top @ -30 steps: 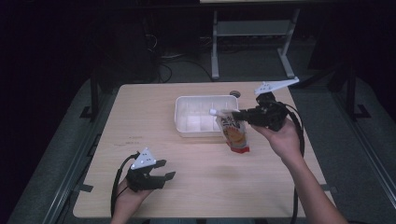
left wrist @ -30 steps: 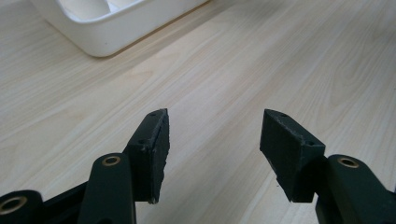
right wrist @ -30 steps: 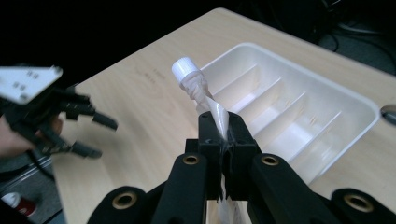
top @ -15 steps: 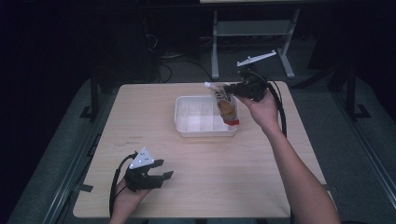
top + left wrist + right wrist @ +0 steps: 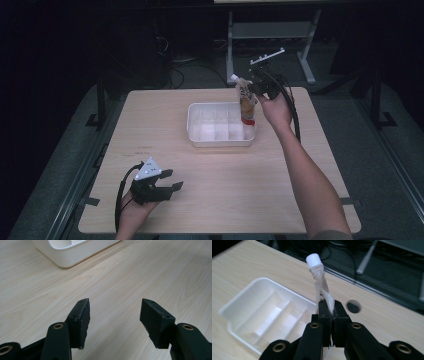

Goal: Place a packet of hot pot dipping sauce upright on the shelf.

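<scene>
- The left gripper (image 5: 172, 186) rests on the table (image 5: 240, 200) at the near edge, its jaws spread apart with bare wood between them; nothing is held.
- In the left gripper view, the pads (image 5: 81, 315) stand well apart, and a corner of the white tray (image 5: 67, 255) lies ahead of them to the left, well clear.
- The tray (image 5: 196, 135) sits farther up the table, between the two grippers, with dividers inside.
- The right gripper (image 5: 256, 88) is at the far side, jaws clenched on a pouch (image 5: 246, 100).
- The pouch hangs from those jaws over the tray's right end, the cap (image 5: 233, 77) tilted up and left.
- In the right gripper view, the jaws pinch the pouch's clear upper part (image 5: 328, 298), the white cap (image 5: 314, 260) beyond the fingertips, and the tray (image 5: 249, 297) lies to their left.
</scene>
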`<state>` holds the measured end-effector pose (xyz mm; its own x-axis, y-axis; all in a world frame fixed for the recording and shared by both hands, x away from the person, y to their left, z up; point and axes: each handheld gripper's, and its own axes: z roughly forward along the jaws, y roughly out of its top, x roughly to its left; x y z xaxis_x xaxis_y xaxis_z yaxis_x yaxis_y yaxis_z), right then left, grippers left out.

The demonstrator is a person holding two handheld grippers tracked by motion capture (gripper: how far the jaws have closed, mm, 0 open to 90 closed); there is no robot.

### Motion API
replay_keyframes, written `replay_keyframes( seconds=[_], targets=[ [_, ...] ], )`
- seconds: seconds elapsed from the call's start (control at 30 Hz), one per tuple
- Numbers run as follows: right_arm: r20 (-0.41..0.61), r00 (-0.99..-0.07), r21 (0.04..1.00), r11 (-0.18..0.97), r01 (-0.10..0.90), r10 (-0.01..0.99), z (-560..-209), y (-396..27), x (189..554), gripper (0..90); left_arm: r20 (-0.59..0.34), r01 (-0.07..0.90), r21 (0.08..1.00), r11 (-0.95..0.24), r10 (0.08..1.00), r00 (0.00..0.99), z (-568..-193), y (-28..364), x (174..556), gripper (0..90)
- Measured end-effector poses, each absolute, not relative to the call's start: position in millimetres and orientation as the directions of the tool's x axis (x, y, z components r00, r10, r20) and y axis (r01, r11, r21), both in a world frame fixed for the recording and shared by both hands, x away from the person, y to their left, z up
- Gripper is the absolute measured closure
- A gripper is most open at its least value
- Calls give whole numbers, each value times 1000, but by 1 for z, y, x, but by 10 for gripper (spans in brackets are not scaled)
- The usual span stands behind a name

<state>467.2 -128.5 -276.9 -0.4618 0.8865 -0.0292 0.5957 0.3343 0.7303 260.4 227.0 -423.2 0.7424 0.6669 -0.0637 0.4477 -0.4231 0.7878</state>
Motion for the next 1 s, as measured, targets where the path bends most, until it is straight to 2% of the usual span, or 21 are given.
replay_keyframes(
  seconds=[0.07, 0.37, 0.53, 0.77, 1.0],
  targets=[
    [-103, -444, 713, 378, 591, 890, -276, -124, 466, 872, -63, 447, 788, -423, 667, 742, -423, 227, 260, 411],
    [-210, -417, 683, 438, 585, 884, -272, -111, 459, 872, -59, 441, 791, -423, 665, 744, -422, 227, 260, 411],
    [-326, -400, 628, 512, 586, 857, -271, -93, 459, 871, -60, 438, 798, -415, 668, 742, -420, 228, 259, 411],
    [-385, -376, 573, 538, 618, 843, -276, -88, 467, 871, -64, 439, 800, -408, 670, 740, -420, 230, 259, 412],
    [-386, -408, 539, 561, 628, 827, -288, -79, 472, 871, -63, 434, 806, -402, 671, 739, -418, 230, 258, 412]
  ],
)
